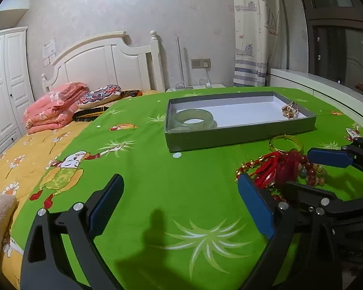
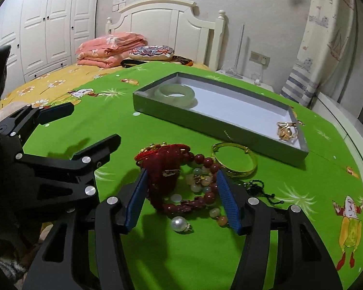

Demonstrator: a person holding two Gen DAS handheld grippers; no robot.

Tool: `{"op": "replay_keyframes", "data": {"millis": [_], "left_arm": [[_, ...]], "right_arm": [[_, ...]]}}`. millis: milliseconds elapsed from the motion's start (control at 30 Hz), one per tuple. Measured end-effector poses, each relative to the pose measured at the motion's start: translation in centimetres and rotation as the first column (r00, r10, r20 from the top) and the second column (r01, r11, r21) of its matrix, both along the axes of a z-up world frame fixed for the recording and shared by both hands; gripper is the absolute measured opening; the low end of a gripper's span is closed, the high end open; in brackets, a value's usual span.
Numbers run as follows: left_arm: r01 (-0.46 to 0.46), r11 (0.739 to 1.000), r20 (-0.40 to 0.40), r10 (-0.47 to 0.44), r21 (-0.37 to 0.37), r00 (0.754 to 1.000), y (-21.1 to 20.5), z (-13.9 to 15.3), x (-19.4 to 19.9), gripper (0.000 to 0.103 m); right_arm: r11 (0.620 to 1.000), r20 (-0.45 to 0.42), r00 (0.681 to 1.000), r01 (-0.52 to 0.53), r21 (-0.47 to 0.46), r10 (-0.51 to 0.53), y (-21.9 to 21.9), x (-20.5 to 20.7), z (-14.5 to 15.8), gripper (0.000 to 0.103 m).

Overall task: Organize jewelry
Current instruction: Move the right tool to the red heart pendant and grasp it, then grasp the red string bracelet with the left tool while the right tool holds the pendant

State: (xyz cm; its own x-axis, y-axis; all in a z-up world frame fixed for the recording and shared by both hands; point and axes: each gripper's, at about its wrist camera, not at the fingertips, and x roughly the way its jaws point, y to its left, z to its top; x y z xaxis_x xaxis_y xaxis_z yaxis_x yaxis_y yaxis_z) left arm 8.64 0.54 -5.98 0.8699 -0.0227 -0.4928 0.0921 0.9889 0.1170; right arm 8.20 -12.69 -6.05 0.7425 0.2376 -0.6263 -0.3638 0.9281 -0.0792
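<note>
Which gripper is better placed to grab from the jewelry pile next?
Right. The right gripper is open with its fingers on either side of the pile of beads. The left gripper is also open, but only bare green blanket lies between its fingers, with the pile off to its right.

One tray [image 2: 230,134]; one jade bangle [image 2: 174,94]; one gold bangle [image 2: 239,164]; one pearl [image 2: 179,224]; two grippers [image 2: 181,193] [image 1: 179,193].
</note>
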Motion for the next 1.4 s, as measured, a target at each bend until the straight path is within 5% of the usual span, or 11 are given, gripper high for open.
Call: {"op": "replay_keyframes", "data": {"millis": [333, 433, 467, 867, 1000, 1200, 1300, 1400], "left_arm": [[-0.057, 0.998, 0.032, 0.058, -0.015, 0.998, 1.4, 0.9, 0.0, 0.092], [-0.043, 0.999, 0.027, 0.043, -0.007, 0.999, 0.9, 0.7, -0.1, 0.092], [-0.036, 0.999, 0.026, 0.036, -0.005, 0.999, 0.8, 0.7, -0.2, 0.092], [0.160, 0.987, -0.044, -0.161, -0.023, 0.986, -3.0, 0.6, -0.2, 0.090], [0.206, 0.978, -0.053, -0.206, 0.007, 0.977, -5.0, 0.4, 0.4, 0.081], [0.221, 0.975, -0.161, -0.217, 0.003, 0.963, -6.4, -0.9, 2.6, 0.050], [0.214, 0.977, -0.173, -0.210, 0.002, 0.962, -6.5, -0.9, 2.8, 0.048], [0.228, 0.974, -0.165, -0.223, 0.014, 0.961, -7.0, -0.9, 2.7, 0.024]], "right_arm": [[1.000, -0.014, 1.000, -0.016, -0.016, 0.015, 0.9, 0.9, -0.1, 0.055], [0.999, -0.035, 0.999, -0.024, -0.022, 0.023, 1.0, 1.2, -0.3, 0.040], [0.999, -0.034, 0.999, -0.027, -0.025, 0.026, 1.1, 1.3, -0.4, 0.030], [0.998, 0.084, 0.995, 0.059, 0.016, -0.060, -2.1, -0.5, 1.6, 0.029], [0.996, 0.095, 0.992, 0.078, 0.045, -0.082, -3.5, -1.0, 2.0, 0.029], [0.994, 0.111, 0.989, 0.089, 0.058, -0.095, -4.1, -1.4, 2.2, 0.029], [0.994, 0.116, 0.989, 0.090, 0.061, -0.097, -4.2, -1.6, 2.3, 0.029], [0.994, 0.111, 0.989, 0.092, 0.066, -0.099, -4.3, -1.5, 2.1, 0.029]]}}
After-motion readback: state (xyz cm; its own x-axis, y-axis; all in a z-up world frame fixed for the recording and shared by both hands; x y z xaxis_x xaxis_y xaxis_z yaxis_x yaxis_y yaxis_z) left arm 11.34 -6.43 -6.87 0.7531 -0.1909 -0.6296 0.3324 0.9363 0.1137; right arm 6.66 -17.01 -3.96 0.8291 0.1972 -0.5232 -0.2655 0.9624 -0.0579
